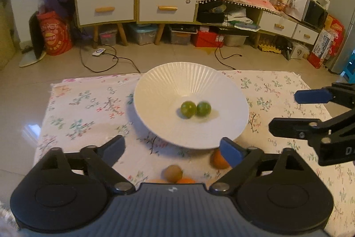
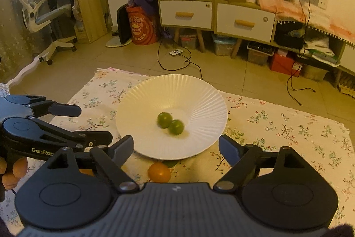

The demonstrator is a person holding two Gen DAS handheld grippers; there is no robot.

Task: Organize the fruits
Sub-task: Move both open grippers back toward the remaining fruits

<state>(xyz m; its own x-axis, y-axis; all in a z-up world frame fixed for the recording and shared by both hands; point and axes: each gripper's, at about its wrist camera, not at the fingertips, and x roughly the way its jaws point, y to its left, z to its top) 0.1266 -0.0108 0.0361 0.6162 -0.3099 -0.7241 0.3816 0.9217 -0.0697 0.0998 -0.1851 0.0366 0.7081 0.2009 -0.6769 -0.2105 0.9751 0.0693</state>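
A: The left claw (image 1: 172, 149) stands wide apart, nothing between its fingers; the right claw (image 2: 176, 148) gapes just as wide, also bare.

B: And the fruit?

A: Two limes (image 1: 196, 109) lie touching in the middle of the plate (image 1: 155, 92), ahead of both claws; the plate rests on a floral cloth (image 1: 84, 108).

B: Anything nearer?

A: An orange (image 2: 159, 172) sits on the cloth just below the right claw, by the plate's near rim; under the left claw lie a kiwi (image 1: 173, 173) and two more oranges (image 1: 218, 159), partly hidden by the claw's body.
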